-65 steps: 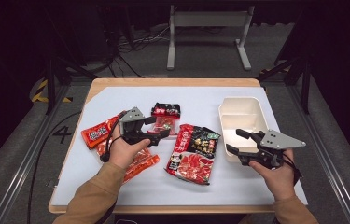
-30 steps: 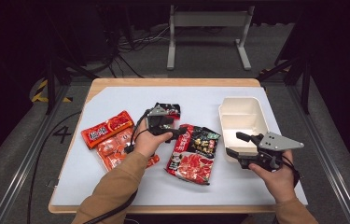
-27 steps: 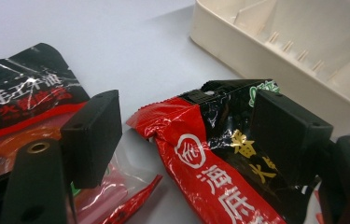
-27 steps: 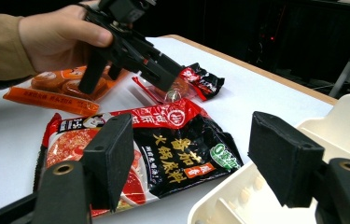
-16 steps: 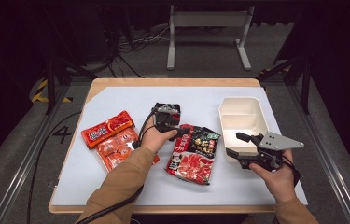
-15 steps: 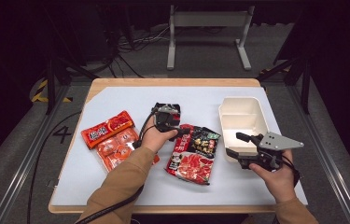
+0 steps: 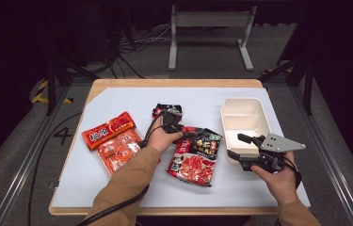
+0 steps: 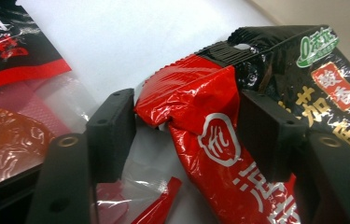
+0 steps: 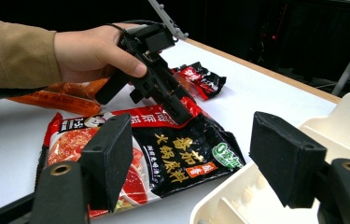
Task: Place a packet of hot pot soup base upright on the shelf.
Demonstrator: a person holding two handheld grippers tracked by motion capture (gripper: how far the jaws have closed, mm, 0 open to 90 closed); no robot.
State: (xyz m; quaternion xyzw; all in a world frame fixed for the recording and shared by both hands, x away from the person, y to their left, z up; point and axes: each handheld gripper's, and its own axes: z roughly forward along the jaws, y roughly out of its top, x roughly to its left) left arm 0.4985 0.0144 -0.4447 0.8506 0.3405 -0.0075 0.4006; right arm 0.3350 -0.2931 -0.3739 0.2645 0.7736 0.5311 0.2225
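The left claw (image 8: 182, 135) sits astride the top corner of the big red-and-black sauce packet (image 7: 195, 155) at the centre of the high view, its jaws just closing in, pads touching the crumpled foil but not yet squeezing it. The right claw (image 9: 191, 158) hangs wide and empty beside the cream tray (image 7: 242, 115) at right. Nothing lifted yet; the tray is bare, and three other packets lie on the desk (image 7: 117, 188).

Small dark packet (image 7: 167, 108) half hidden behind left gripper (image 7: 180, 130) — print unreadable; orange packets' (image 7: 115, 143) labels too small.
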